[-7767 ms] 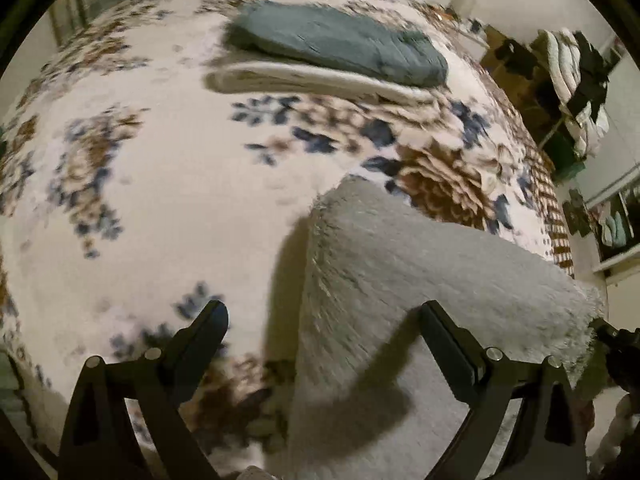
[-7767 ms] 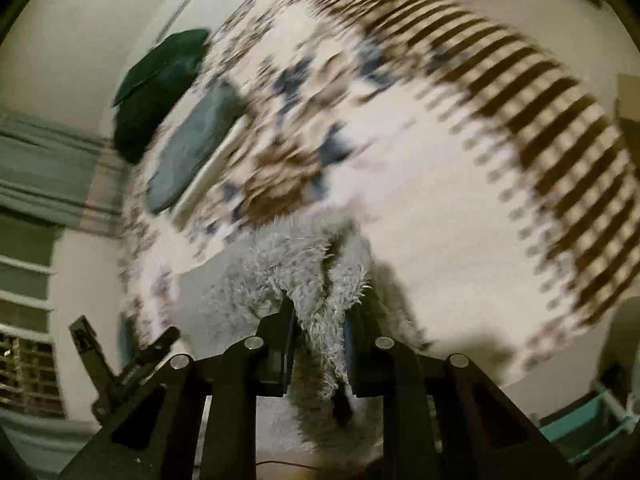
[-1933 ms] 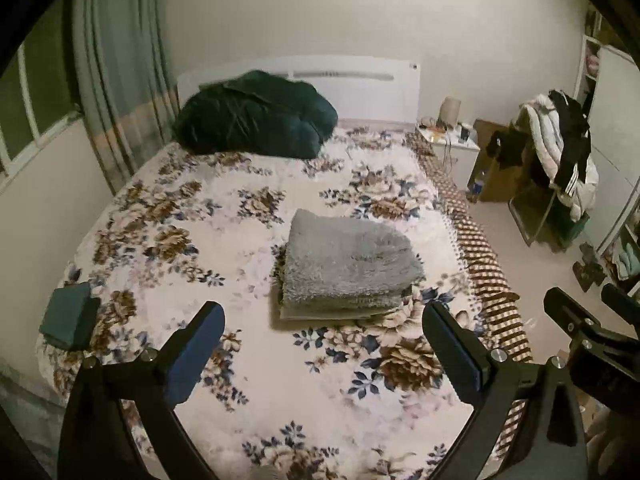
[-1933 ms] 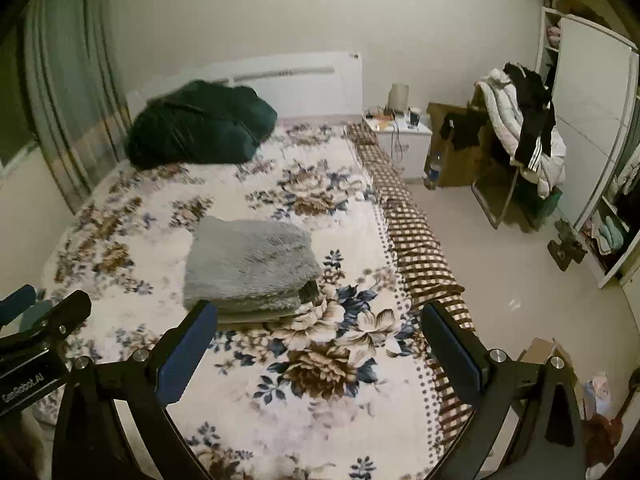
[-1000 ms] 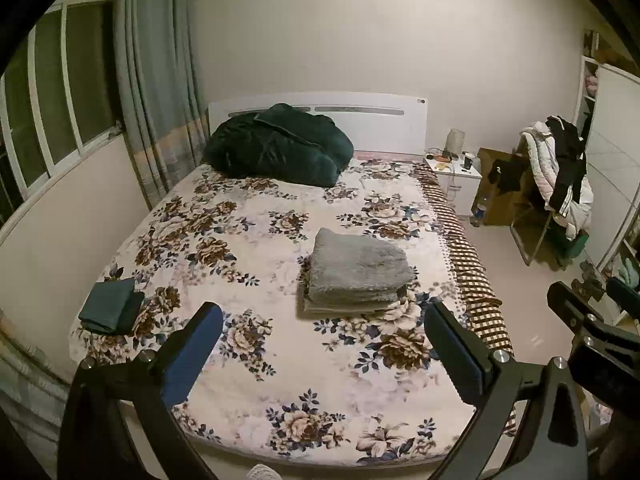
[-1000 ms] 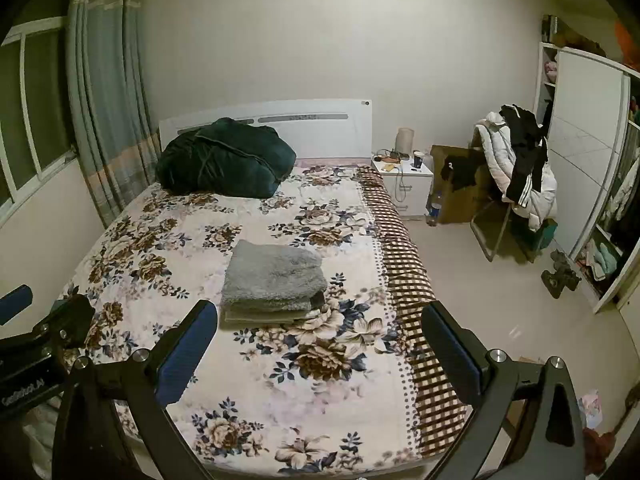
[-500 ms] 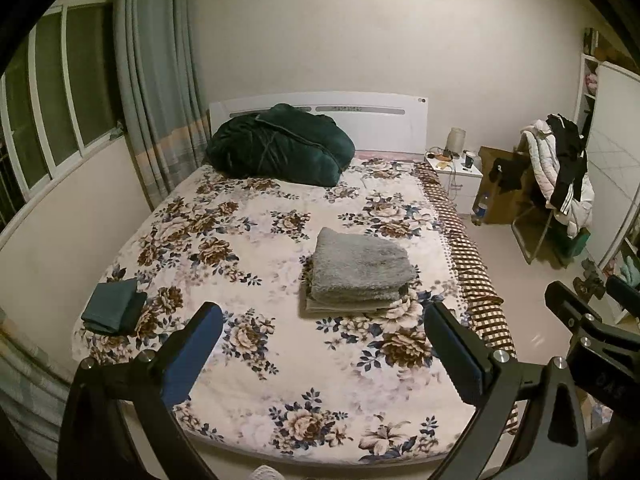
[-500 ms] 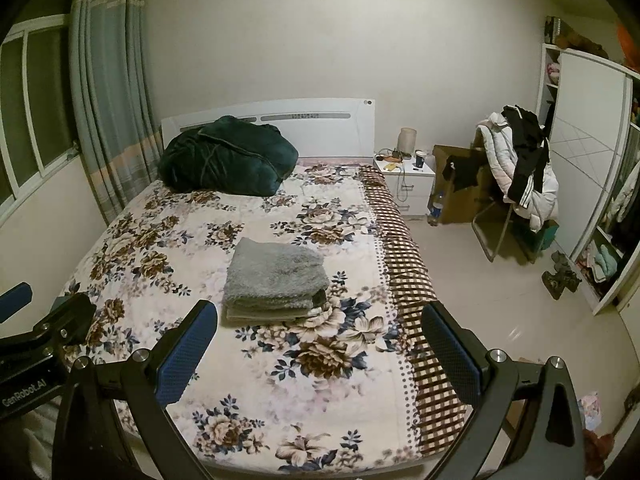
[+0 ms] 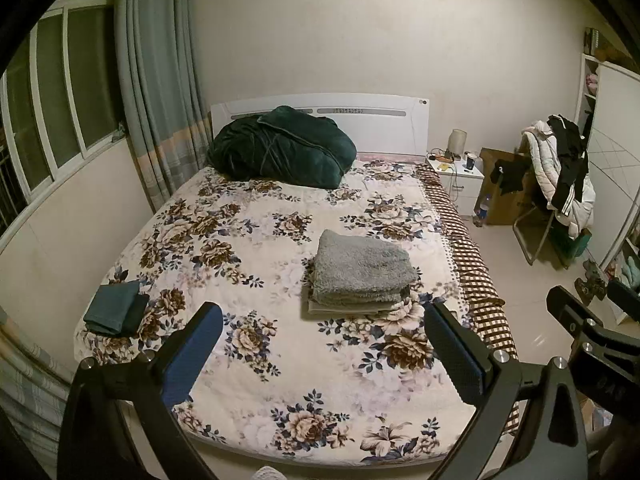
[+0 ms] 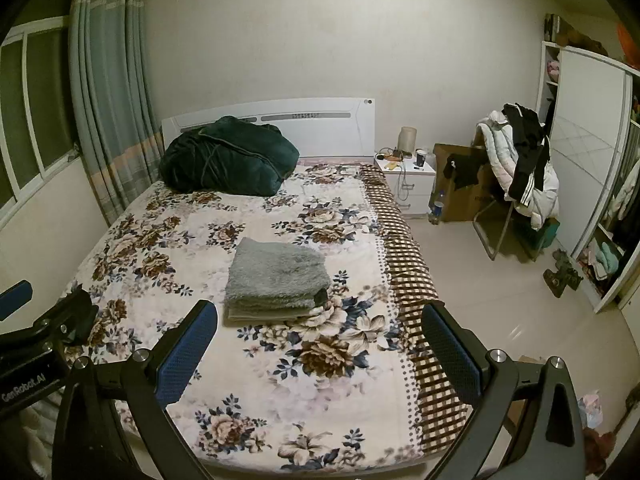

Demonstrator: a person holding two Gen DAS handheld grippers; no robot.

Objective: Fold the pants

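Observation:
The fuzzy grey pants point(image 9: 360, 270) lie folded on top of a stack of folded clothes on the flowered bed point(image 9: 248, 264); they also show in the right wrist view point(image 10: 276, 276). My left gripper point(image 9: 320, 316) is open and empty, held well back from the bed's foot. My right gripper point(image 10: 318, 314) is open and empty too, also far from the stack. Each gripper shows at the edge of the other's view.
A small folded teal garment point(image 9: 114, 312) lies at the bed's near left corner. A dark green duvet point(image 9: 282, 148) is bundled at the headboard. A nightstand point(image 10: 406, 182), a chair with clothes point(image 10: 520, 176) and a wardrobe point(image 10: 592, 168) stand right of the bed.
Earlier my right gripper was shut on the grey pants at the bed. Both grippers are now open and have pulled far back from the bed; in the last second they barely moved.

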